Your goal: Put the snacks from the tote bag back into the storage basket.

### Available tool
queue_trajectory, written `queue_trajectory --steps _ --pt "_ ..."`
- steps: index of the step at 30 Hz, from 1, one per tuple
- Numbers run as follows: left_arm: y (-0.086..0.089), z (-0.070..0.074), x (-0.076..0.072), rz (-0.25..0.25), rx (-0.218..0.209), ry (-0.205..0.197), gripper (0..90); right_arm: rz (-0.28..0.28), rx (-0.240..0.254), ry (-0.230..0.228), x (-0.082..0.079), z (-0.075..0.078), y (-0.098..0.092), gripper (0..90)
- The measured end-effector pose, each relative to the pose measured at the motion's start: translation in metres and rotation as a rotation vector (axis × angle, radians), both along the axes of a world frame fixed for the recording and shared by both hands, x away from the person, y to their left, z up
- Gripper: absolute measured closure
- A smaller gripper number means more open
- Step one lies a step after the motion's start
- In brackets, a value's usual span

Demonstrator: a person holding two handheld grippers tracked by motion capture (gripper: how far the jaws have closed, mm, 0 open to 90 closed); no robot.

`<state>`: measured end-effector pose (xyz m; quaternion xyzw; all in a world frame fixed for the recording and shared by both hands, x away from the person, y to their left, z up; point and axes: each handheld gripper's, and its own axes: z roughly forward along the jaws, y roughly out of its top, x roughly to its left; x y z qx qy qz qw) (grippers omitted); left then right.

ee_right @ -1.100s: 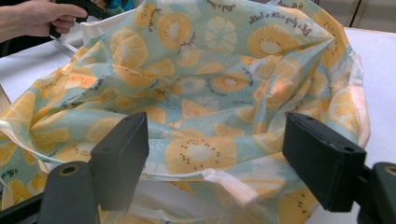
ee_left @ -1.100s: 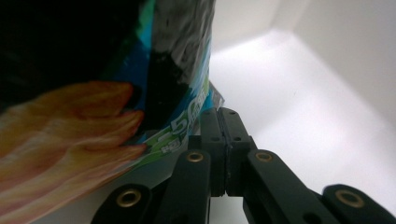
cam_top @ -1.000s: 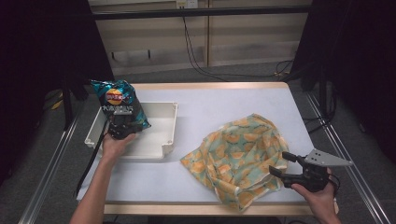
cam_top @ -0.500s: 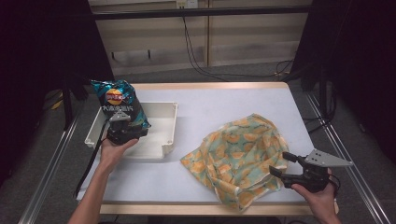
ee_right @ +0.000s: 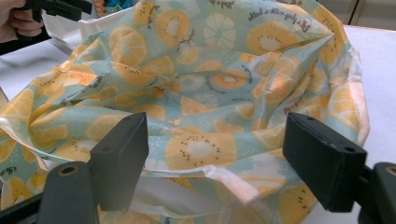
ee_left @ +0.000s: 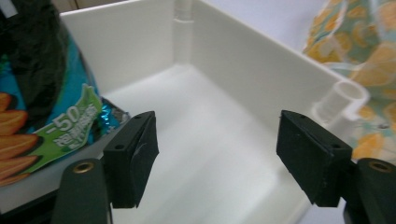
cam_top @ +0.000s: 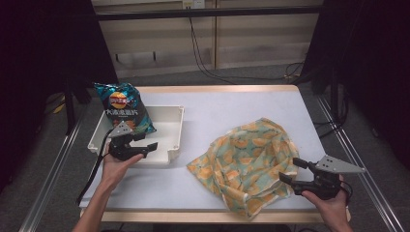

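Observation:
A blue chip bag [cam_top: 123,108] stands tilted at the left end of the white tray [cam_top: 176,137]. My left gripper [cam_top: 147,141] is at the tray's near wall, just in front of the chip bag. Its jaws have just been opening and hold nothing. In the left gripper view the left gripper [ee_left: 222,156] faces the tray's bare floor [ee_left: 201,140], with the chip bag [ee_left: 42,107] left of its jaws. A fruit-print fabric bag [cam_top: 251,159] lies crumpled at the right. My right gripper [cam_top: 292,170] stands open at its near right edge, and the fabric [ee_right: 210,84] lies loose between the jaws.
The table's wooden near edge [cam_top: 193,216] runs below both hands. Bare white tabletop [cam_top: 227,108] stretches behind the tray and the fabric bag. Metal rails [cam_top: 53,179] flank the table, and cables hang at the back.
My left gripper has let go of the chip bag, opened, and drawn back toward the table's near edge. The chip bag stays leaning in the tray. The right gripper has not moved.

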<state>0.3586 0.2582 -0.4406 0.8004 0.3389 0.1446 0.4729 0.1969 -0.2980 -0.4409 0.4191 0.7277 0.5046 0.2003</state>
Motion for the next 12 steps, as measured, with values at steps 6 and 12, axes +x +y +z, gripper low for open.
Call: queue_trajectory --steps 6,12 --pt "0.001 0.001 -0.011 0.041 -0.018 -0.028 22.1 0.001 0.000 0.001 0.000 0.000 0.000 22.5" --pt "0.004 -0.001 -0.018 0.038 -0.041 -0.012 15.6 0.000 -0.005 -0.002 0.000 0.000 -0.002 22.5"
